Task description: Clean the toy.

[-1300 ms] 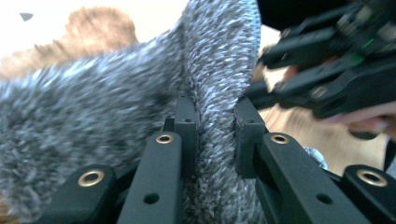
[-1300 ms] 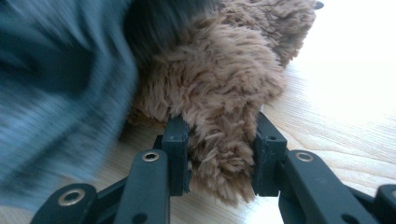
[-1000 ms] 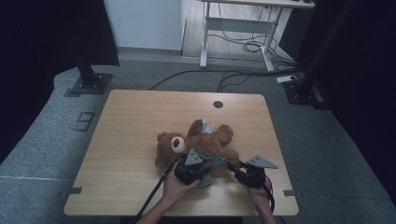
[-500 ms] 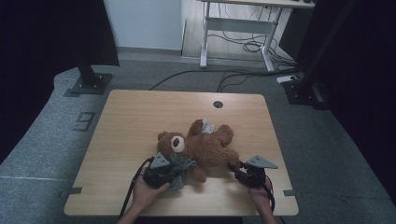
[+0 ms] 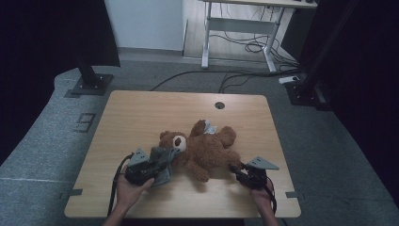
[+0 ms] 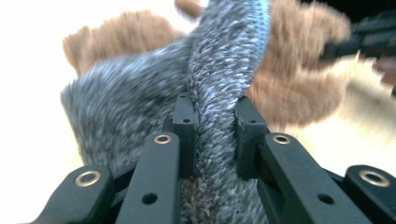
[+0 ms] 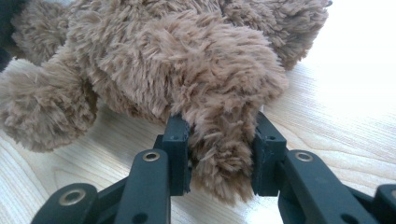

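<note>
A brown teddy bear (image 5: 203, 147) lies on its back on the near half of a wooden table (image 5: 141, 113), a little right of centre. Its long axis runs across the table at a slight slant: the head points left toward the person's left hand, the legs point right and slightly away. One limb reaches toward the near edge.

A grey fuzzy cloth (image 5: 162, 162) trails from beside the bear's head toward the near left. In the left gripper view the left gripper (image 6: 214, 135) has its jaws pressed together on a twisted fold of that cloth, the fabric bunching between them. In the right gripper view the right gripper (image 7: 219, 144) has its jaws clamped on a plush limb of the bear, just above the wood.

In the high view the left gripper sits near the front left of the table, the right gripper (image 5: 235, 170) near the front right, well apart, with the bear between them. The far half of the tabletop is bare wood, with a small round hole (image 5: 219, 105) near the far edge. Grey floor surrounds the table; a mark on the floor (image 5: 84, 122) to the left is too small to read.
</note>
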